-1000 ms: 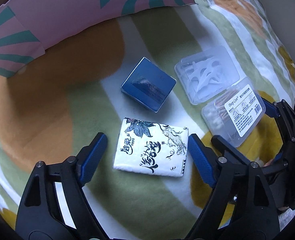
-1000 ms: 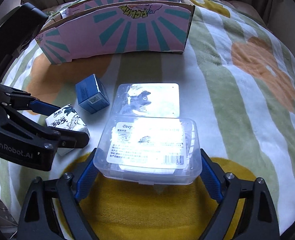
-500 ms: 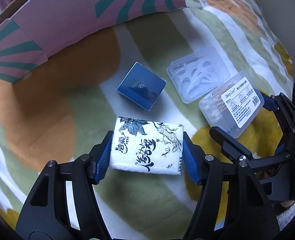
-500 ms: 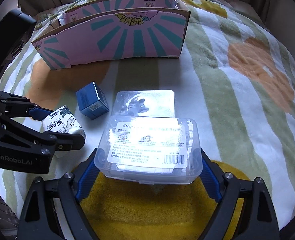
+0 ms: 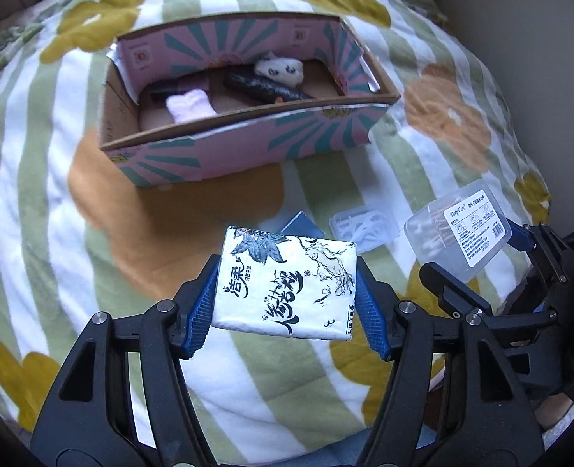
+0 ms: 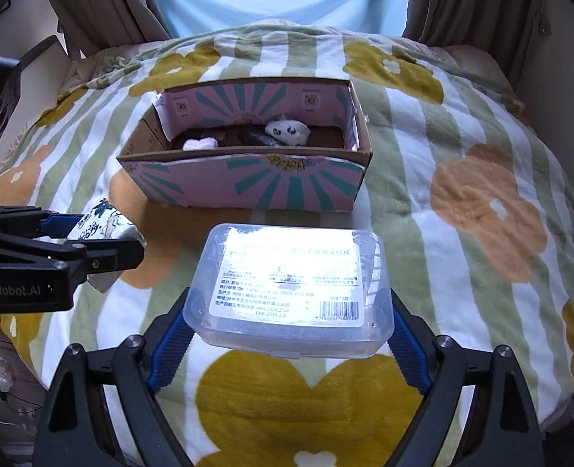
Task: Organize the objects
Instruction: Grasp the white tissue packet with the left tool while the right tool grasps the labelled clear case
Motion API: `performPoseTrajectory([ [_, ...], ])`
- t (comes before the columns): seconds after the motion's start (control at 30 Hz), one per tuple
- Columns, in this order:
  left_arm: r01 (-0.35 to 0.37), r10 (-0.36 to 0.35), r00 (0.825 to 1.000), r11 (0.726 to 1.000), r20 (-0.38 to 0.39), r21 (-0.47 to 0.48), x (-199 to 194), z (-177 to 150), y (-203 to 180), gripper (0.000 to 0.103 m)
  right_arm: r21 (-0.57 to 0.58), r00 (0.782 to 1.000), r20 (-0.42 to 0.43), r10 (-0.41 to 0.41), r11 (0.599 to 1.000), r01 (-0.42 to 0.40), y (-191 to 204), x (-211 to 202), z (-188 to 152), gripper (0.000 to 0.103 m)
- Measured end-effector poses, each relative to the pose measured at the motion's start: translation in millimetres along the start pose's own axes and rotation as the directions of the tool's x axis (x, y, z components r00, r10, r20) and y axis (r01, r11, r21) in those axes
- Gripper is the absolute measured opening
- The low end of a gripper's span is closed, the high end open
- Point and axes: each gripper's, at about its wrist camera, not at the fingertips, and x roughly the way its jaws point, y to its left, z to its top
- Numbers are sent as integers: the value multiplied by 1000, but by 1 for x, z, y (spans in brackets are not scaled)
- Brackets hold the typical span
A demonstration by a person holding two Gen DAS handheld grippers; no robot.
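Observation:
My left gripper [image 5: 285, 303] is shut on a white tissue pack [image 5: 287, 284] with black ink drawings, held above the blanket. My right gripper [image 6: 289, 334] is shut on a clear plastic box [image 6: 293, 292] with a printed label, also lifted; it shows at the right of the left wrist view [image 5: 462, 229]. The pink and teal cardboard box [image 5: 248, 151] stands open ahead, also in the right wrist view [image 6: 248, 186]. A blue small box [image 5: 300, 225] and a clear case of floss picks [image 5: 363, 227] lie on the blanket behind the tissue pack.
The cardboard box holds a white plush [image 5: 281, 68], a dark roll [image 5: 263, 87] and a pale pink item [image 5: 191, 107]. A striped flower blanket [image 6: 462, 214] covers the surface. Curtains [image 6: 92, 0] hang behind. The left gripper's body [image 6: 34, 260] sits at the left of the right wrist view.
My left gripper closed on the tissue pack and lifted it. My right gripper lifted the clear plastic box. Both rose and pulled back, so the open cardboard box now shows from above.

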Motion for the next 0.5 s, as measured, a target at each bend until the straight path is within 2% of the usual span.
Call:
performPoseTrajectory([
  [0.23,-46,58,992,993,110,-106,-69,-2,9,61,-39,998,50,23,999,-21,15,-50,35,87],
  [0.5,-90,139,967,970,214,-227,-136,-7,25,61,-72,994,95,46,997,-39,22,-87,62,87],
])
